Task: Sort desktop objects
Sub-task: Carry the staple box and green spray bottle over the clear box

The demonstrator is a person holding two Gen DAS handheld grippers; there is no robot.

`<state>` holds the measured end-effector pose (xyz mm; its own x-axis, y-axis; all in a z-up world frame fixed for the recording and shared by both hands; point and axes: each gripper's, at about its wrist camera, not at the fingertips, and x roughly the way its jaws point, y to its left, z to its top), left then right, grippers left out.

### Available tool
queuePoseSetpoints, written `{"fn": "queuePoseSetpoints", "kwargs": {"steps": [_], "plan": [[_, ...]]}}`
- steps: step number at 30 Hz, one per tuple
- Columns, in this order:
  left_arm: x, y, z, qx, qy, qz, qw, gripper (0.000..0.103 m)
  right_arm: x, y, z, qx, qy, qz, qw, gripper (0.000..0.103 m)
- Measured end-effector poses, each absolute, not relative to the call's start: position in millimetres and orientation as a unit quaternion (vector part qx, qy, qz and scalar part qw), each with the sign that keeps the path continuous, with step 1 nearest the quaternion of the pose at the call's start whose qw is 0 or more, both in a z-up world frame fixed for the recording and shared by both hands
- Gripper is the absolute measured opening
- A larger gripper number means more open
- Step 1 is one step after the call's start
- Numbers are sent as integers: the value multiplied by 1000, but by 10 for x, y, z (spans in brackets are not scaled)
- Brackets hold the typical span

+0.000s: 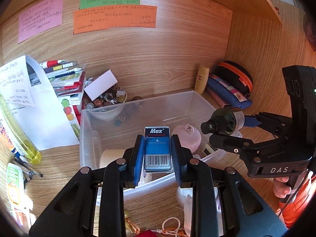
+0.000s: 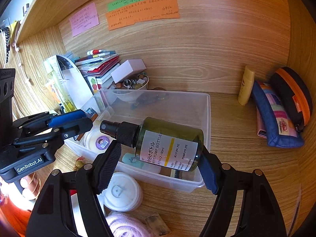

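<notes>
Storage bin (image 2: 205, 118) at frame centre on the table (image 2: 246, 187), bowl of beads (image 2: 132, 85) and stacked books (image 2: 98, 65) behind it upper left, tube (image 2: 245, 85) and two pouches (image 2: 276, 114) at right against the wall, round lid (image 2: 122, 191) before the bin at lower left.

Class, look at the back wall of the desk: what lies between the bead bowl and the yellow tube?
Nothing stands there. In the right wrist view, only bare wood and the bin's far rim lie between the bead bowl and the yellow tube.
</notes>
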<state>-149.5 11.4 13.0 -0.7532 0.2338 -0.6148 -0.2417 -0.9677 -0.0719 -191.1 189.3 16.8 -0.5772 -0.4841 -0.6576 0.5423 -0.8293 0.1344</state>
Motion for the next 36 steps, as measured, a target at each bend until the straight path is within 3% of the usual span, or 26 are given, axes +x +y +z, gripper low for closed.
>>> {"fn": "queuePoseSetpoints", "kwargs": {"steps": [36], "plan": [[-1633,189,-174,-365,21,920,142,27,-2021,1723,-71,371,62,-884,276,73]]}}
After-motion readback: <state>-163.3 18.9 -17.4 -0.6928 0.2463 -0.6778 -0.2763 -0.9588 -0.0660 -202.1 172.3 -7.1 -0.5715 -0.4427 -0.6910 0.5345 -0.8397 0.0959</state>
